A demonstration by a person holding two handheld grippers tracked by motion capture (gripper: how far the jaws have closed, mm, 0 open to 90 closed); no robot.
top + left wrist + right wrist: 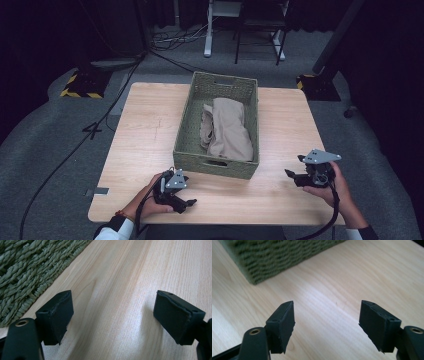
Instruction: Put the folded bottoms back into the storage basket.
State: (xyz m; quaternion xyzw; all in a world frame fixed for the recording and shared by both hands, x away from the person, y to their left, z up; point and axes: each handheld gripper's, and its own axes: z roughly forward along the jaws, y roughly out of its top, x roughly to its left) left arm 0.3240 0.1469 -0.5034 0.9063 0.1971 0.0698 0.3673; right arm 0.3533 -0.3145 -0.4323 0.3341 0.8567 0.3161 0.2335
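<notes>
Black claws (191, 202) (290, 174) agape, low over wooden table (145, 145), flanking basket (216, 160).

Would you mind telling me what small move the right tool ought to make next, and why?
Probably lift the right tool up and over the rim of the green woven basket toward the beige folded cloth. Its jaws stand open and empty over bare light wooden table, beside the basket's near right corner, and the cloth is the one loose thing to grasp.
</notes>
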